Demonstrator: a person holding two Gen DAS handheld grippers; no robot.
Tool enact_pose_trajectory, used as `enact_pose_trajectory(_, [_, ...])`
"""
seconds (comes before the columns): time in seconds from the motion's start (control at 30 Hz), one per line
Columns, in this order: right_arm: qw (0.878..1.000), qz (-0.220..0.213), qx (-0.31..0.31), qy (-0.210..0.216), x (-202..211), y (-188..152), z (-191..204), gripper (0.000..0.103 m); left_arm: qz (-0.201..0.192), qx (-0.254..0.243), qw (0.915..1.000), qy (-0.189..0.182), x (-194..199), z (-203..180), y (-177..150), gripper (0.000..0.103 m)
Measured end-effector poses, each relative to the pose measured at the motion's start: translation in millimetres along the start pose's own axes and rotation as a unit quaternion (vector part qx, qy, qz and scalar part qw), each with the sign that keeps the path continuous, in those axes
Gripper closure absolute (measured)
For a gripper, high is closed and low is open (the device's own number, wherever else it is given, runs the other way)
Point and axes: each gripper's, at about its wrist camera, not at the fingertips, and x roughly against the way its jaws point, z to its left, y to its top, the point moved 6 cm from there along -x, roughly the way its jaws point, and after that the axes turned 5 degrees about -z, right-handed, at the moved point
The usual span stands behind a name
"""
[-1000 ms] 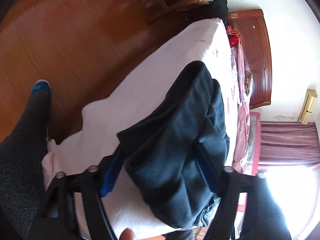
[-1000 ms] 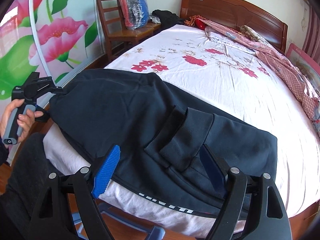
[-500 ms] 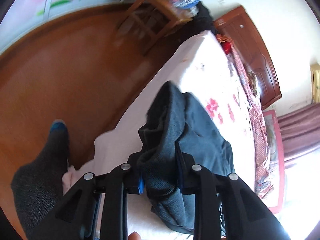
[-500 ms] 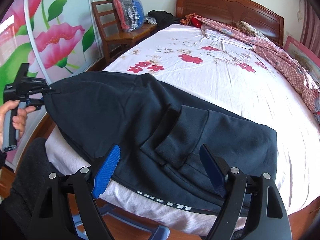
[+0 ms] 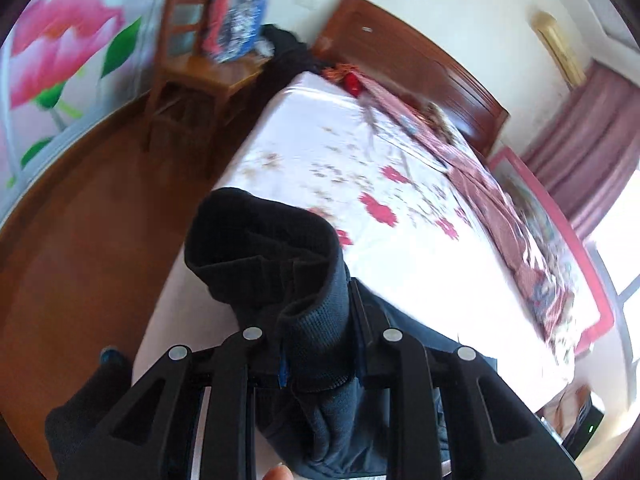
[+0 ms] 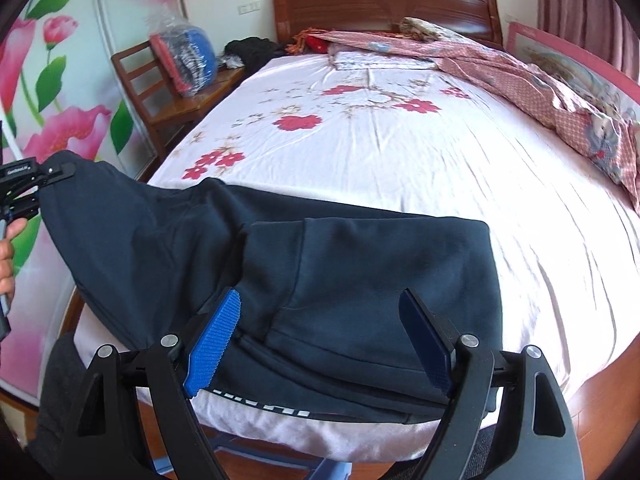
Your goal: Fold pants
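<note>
Our left tongs (image 5: 318, 344) pinch the pants (image 6: 360, 280) leg end; right tongs (image 6: 320, 344) gape empty; folding barely begun.

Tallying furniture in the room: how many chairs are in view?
1. The chair stands left of the bed, near the headboard, with a bagged bundle on its seat. Others may be out of view.

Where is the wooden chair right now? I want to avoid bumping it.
In the right wrist view the wooden chair stands left of the bed, near the headboard, with a plastic-wrapped bundle on it.
</note>
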Motion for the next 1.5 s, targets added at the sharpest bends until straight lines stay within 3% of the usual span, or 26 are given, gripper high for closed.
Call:
enact_pose_trajectory(0.17, [0.997,-0.015,-0.067,-0.027,13,4,-51,0.022,0.008,-0.086,0.9948,-0.054,-11,-81,-14,0.081])
enact_pose_trajectory(0.3, [0.992,-0.03,-0.116,-0.047,28,1,-92,0.022,0.027,-0.12,0.9873,-0.101,-17,-130,-32,0.081])
enact_pose_trajectory(0.53, [0.98,-0.045,-0.175,-0.086,55,-15,-150,0.022,0.06,-0.179,0.9699,-0.153,-22,-200,-72,0.081])
enact_pose_trajectory(0.8, [0.967,-0.049,-0.224,-0.112,69,-40,-191,0.022,0.097,-0.28,0.933,-0.204,-20,-286,-145,0.081])
enact_pose_trajectory(0.93, [0.963,-0.046,-0.235,-0.122,68,-47,-203,0.022,0.119,-0.34,0.9118,-0.198,-31,-307,-191,0.08])
enact_pose_trajectory(1.0, [0.961,-0.043,-0.241,-0.126,66,-50,-207,0.022,0.132,-0.38,0.8983,-0.177,-39,-309,-216,0.079])
enact_pose_trajectory(1.1, [0.96,-0.03,-0.249,-0.121,59,-53,-210,0.022,0.142,-0.461,0.8597,-0.168,-48,-318,-258,0.068])
enact_pose_trajectory(1.17, [0.961,-0.023,-0.253,-0.109,52,-53,-209,0.022,0.116,-0.534,0.8193,-0.174,-31,-328,-292,0.027])
enact_pose_trajectory(1.2, [0.961,-0.018,-0.254,-0.108,49,-52,-208,0.022,0.093,-0.566,0.8009,-0.173,-22,-330,-304,0.025])
enact_pose_trajectory(1.27, [0.962,-0.015,-0.255,-0.094,46,-49,-205,0.022,0.075,-0.589,0.7849,-0.176,-3,-334,-314,0.025])
enact_pose_trajectory(1.33, [0.964,-0.02,-0.256,-0.064,44,-43,-198,0.022,0.087,-0.585,0.784,-0.188,14,-328,-311,0.025])
enact_pose_trajectory(1.43, [0.969,-0.019,-0.247,0.004,37,-30,-175,0.022,0.073,-0.556,0.8049,-0.195,49,-303,-274,0.022])
enact_pose_trajectory(1.47, [0.97,-0.013,-0.241,0.022,32,-25,-166,0.022,0.066,-0.544,0.8144,-0.192,57,-292,-258,0.017])
enact_pose_trajectory(1.5, [0.97,-0.011,-0.238,0.038,28,-21,-156,0.022,0.053,-0.524,0.8301,-0.183,66,-276,-235,0.011])
